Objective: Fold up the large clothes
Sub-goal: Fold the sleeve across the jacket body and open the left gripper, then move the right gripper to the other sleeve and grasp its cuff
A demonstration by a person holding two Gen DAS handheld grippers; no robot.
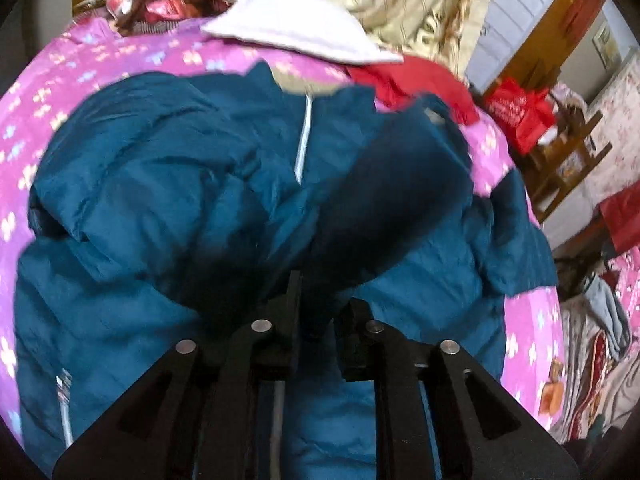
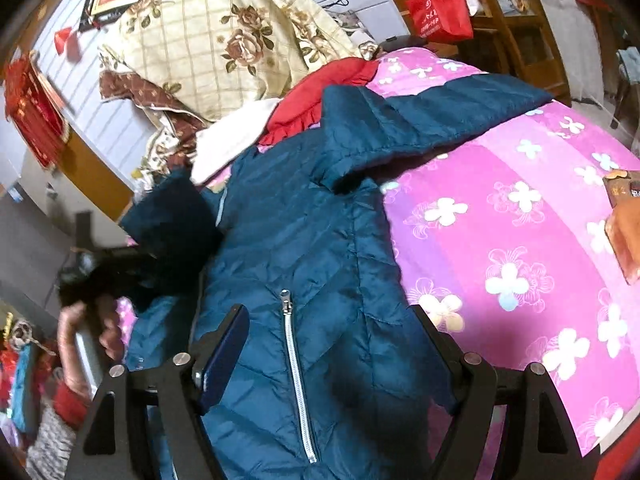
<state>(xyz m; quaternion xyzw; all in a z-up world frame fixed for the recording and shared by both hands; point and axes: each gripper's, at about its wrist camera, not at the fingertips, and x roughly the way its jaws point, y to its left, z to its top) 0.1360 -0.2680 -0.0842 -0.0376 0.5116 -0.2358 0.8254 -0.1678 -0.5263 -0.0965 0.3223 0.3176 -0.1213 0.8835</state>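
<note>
A large teal quilted jacket (image 1: 160,168) lies spread on a pink flowered bedspread (image 1: 80,64). My left gripper (image 1: 318,320) is shut on a dark sleeve (image 1: 392,200) of the jacket and holds it lifted over the body. In the right wrist view the jacket (image 2: 304,240) lies front up with a white pocket zipper (image 2: 296,368), and its other sleeve (image 2: 432,116) stretches out to the right. My right gripper (image 2: 328,344) is open, its fingers either side of the jacket's lower front. The left gripper and raised sleeve (image 2: 172,224) show at the left.
A white folded cloth (image 1: 288,28), a red garment (image 1: 416,80) and a cream floral quilt (image 2: 224,40) lie at the head of the bed. A red bag (image 2: 440,12) hangs on wooden furniture beyond. A brown box (image 2: 624,224) sits on the bedspread (image 2: 520,240) at right.
</note>
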